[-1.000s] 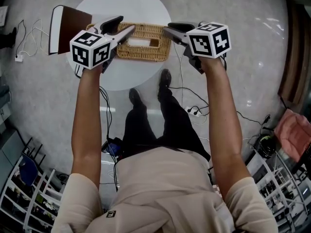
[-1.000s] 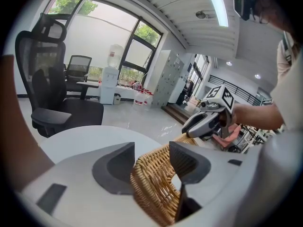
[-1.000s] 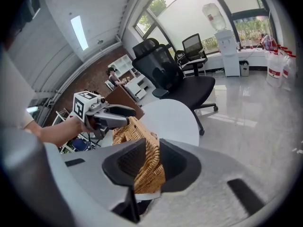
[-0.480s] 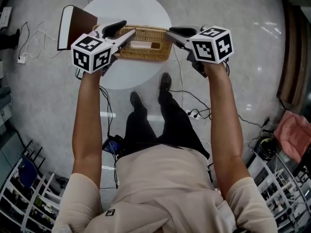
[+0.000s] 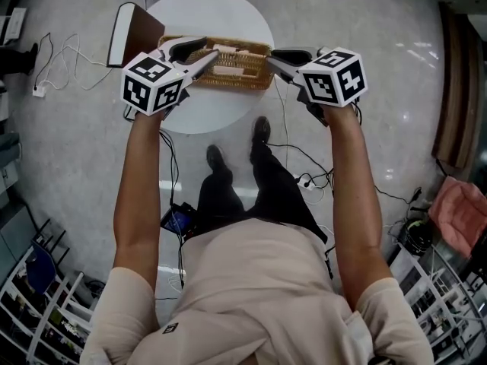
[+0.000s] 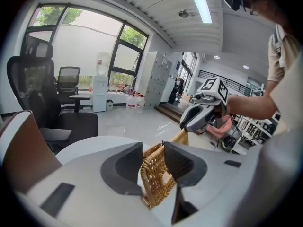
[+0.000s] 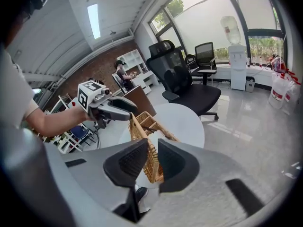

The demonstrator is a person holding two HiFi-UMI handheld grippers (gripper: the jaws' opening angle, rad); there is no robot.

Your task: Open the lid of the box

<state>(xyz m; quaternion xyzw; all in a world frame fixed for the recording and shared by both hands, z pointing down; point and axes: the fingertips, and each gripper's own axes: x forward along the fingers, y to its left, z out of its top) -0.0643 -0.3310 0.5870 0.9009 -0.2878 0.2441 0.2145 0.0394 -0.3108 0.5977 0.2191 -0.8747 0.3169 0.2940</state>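
Observation:
A woven wicker lid (image 5: 242, 67) with a white slot in its top hangs over the round white table (image 5: 228, 10). My left gripper (image 5: 209, 49) grips its left end; in the left gripper view the wicker edge (image 6: 154, 178) is pinched between the pads, whose jaws have just been closing on it. My right gripper (image 5: 272, 55) holds the opposite end, its pads pressed on the wicker rim (image 7: 151, 161) after closing a little. Each gripper view shows the other gripper at the lid's far end. What lies under the lid is hidden.
A brown panel with a white edge (image 5: 135, 30) stands at the table's left side. Cables and a power strip (image 5: 304, 177) lie on the grey floor by the person's feet. A black office chair (image 7: 182, 82) stands beyond the table.
Both grippers have risen, and the wicker lid has come up with them between the jaws. The left jaws have narrowed onto the lid's end.

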